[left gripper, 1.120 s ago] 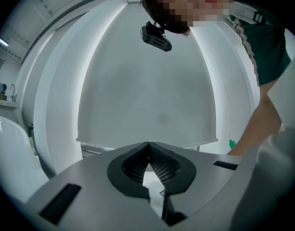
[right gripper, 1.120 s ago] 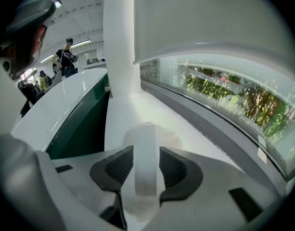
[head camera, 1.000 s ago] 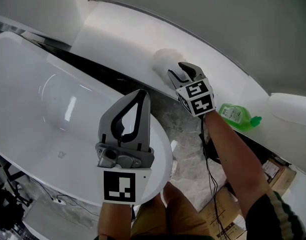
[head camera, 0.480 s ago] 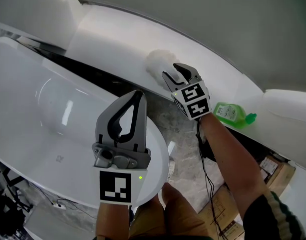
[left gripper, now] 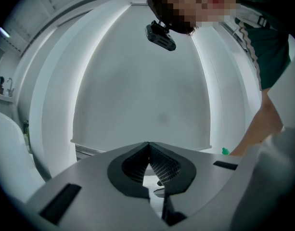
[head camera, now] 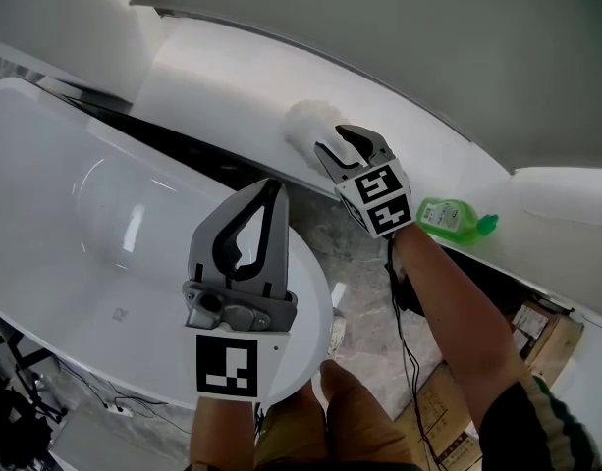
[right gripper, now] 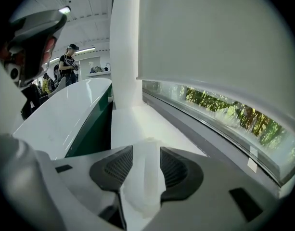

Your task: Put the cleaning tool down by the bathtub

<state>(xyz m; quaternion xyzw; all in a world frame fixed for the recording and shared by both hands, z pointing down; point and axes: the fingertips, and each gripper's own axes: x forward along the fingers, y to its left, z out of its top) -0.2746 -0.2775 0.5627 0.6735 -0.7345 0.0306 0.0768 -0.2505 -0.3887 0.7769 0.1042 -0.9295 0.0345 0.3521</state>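
The white cleaning tool (head camera: 302, 122) sits on the ledge (head camera: 212, 77) beside the bathtub (head camera: 45, 175).

1. The tub (head camera: 75, 224) fills the left of the head view, and the ledge (head camera: 212, 81) runs along behind it with a gap between them.
2. The tool (head camera: 306, 123) sits on the ledge near its front edge.
3. The right gripper (head camera: 332, 140) is just right of the tool, with its jaws closed on it from both sides.
4. The bottle (head camera: 453, 218) lies on the ledge further right, apart from the tool.
5. The left gripper (head camera: 270, 184) hangs over the tub's near end with its jaws together.
6. Boxes (head camera: 541, 332) stand on the floor at the lower right, below the ledge.
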